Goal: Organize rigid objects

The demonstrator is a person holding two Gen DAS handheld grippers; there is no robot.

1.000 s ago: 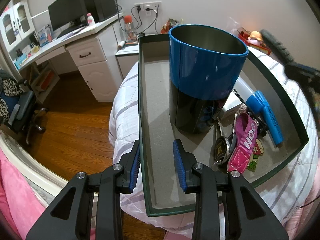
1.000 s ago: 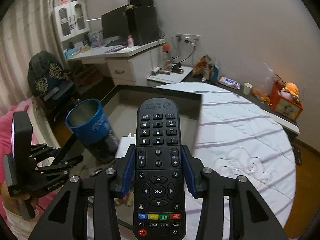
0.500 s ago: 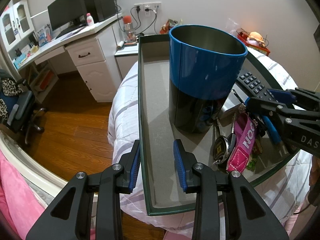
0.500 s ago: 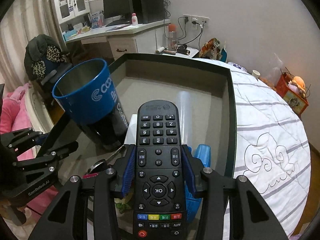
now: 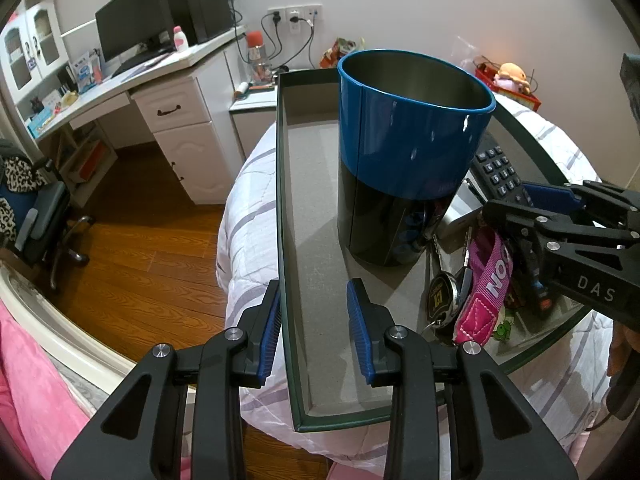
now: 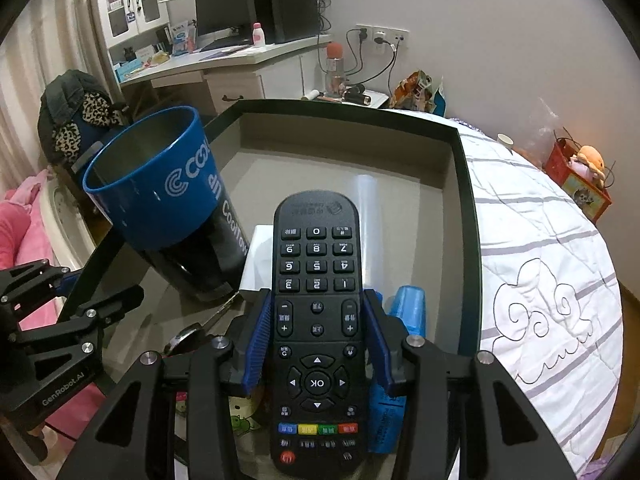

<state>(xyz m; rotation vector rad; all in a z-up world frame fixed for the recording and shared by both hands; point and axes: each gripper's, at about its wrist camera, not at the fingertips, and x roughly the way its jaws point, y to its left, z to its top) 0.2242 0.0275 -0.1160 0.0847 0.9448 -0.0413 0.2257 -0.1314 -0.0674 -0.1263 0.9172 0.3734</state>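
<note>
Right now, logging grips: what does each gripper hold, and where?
Right gripper clamps the remote at its mid sides. Left gripper straddles the tray wall, unpinched.

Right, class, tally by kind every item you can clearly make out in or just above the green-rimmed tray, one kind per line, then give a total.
Blue tin: 1
Remote control: 1
Pink lanyard: 1
Tape measure: 1
Blue plastic item: 1
White box: 1
Total: 6
</note>
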